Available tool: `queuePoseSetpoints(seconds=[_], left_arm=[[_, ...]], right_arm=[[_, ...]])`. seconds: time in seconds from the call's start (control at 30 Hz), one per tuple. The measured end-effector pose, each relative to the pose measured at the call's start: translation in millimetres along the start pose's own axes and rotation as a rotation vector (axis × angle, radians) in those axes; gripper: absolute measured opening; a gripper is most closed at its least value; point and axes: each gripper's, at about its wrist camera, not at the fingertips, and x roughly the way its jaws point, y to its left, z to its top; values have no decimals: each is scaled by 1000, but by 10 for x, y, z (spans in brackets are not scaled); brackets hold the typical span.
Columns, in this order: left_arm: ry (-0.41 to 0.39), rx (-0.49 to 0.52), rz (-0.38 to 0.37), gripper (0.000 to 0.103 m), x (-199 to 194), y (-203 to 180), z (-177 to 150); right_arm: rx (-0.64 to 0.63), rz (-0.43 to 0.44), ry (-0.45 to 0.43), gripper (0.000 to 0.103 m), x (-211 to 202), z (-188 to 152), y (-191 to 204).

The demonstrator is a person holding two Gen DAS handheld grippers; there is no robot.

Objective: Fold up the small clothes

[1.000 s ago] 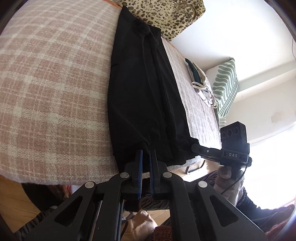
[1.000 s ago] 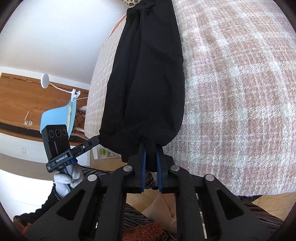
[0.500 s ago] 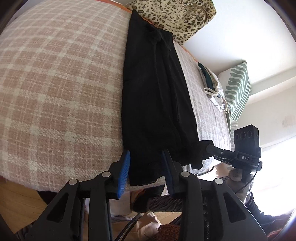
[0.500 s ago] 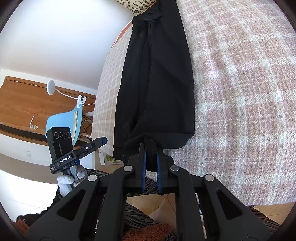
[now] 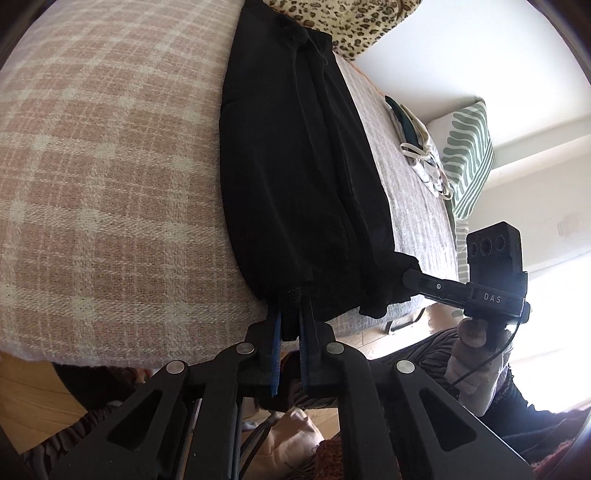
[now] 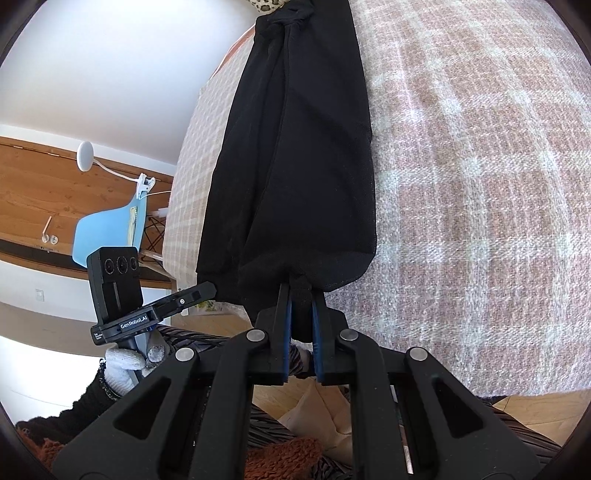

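Observation:
A long black garment [image 5: 295, 177] lies folded lengthwise on a pink plaid blanket [image 5: 110, 177], reaching away from me. My left gripper [image 5: 291, 314] is shut on the garment's near hem at one corner. My right gripper [image 6: 301, 299] is shut on the near hem [image 6: 301, 291] at the other corner; it also shows in the left wrist view [image 5: 417, 278] gripping the cloth. In the right wrist view the garment [image 6: 295, 147] stretches up the blanket [image 6: 480, 184], and the left gripper [image 6: 207, 288] sits at its left corner.
A leopard-print bag [image 5: 354, 22] lies at the garment's far end. A small pile of clothes [image 5: 417, 147] and a green-striped pillow [image 5: 469, 155] lie at the right. A blue chair [image 6: 107, 229] stands left of the bed. The wooden floor [image 5: 37, 398] is below the bed edge.
My left gripper opened half a second ago, then shut again on the near hem. My right gripper stayed shut on its corner. The garment's near end has shifted slightly.

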Motion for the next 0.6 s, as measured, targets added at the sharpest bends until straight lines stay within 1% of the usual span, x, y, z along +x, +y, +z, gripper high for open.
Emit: queuePoseSetpoints(seconds=[0.03,0.23,0.37,0.43,0.6], left_arm=[[-14,-5,-18,5,-29,-14,27],[-105,-12,-52,5,-249,-27,182],[-119,12,-62,5,-286,-74,259],[-123,21,-70,5,-291,-95,296],[-145,46,-95,5,-283,-183,470]], right_arm=[[2,2,-1,11,-4,3,-3],[-11,13,-18,11,-73,62,5],[-27,24,-34,11,-117,162,86],[-23,46,-41,11,-142,230,122],[-23,80,-92,11,-224,516,207]])
